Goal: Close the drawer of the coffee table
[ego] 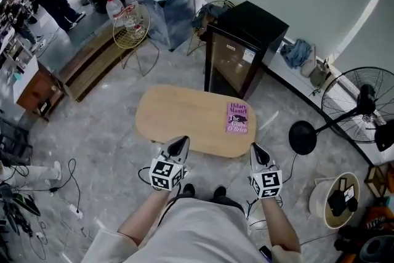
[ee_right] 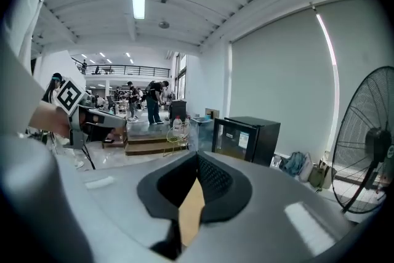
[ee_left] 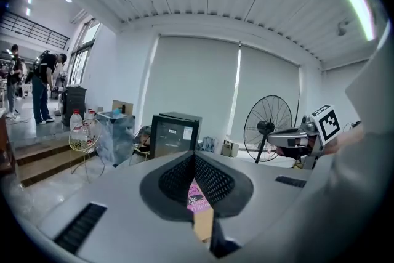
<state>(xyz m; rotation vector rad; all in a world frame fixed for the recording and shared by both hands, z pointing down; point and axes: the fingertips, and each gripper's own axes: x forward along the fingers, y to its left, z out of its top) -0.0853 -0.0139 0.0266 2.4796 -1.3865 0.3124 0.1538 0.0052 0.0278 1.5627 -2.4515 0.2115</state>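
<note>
Standing over the coffee table (ego: 157, 126), you hold the left tool (ego: 180, 145) and the right tool (ego: 256, 149) side by side, tips just over its near rim; both are pinched fully together and carry nothing; each tool's own view shows only a thin slit between the pads, with pale wood showing through it; through the left tool's slit a strip of the purple book (ego: 237, 117) shows as well; that book lies flat on the oval worktop (ego: 184, 109), ahead of the tips and between the two tools, nearer the right one.

No view shows the drawer; nothing juts out from under the rim below the tools, so it is either already pushed home or tucked out of sight beneath the worktop on your side; which, I cannot tell; the step in hand therefore reads as the very start or the very end of the closing, not the push itself; both tools sit above the worktop and aim across it toward the black cabinet (ego: 243, 46) beyond, higher than any drawer front would be.

If it proves open, your next move calls for bringing both tools below the rim, leaving them shut as blunt pushers, setting the tips against the drawer front, and pressing level and straight away from you, evenly on both sides so it does not skew.
</note>
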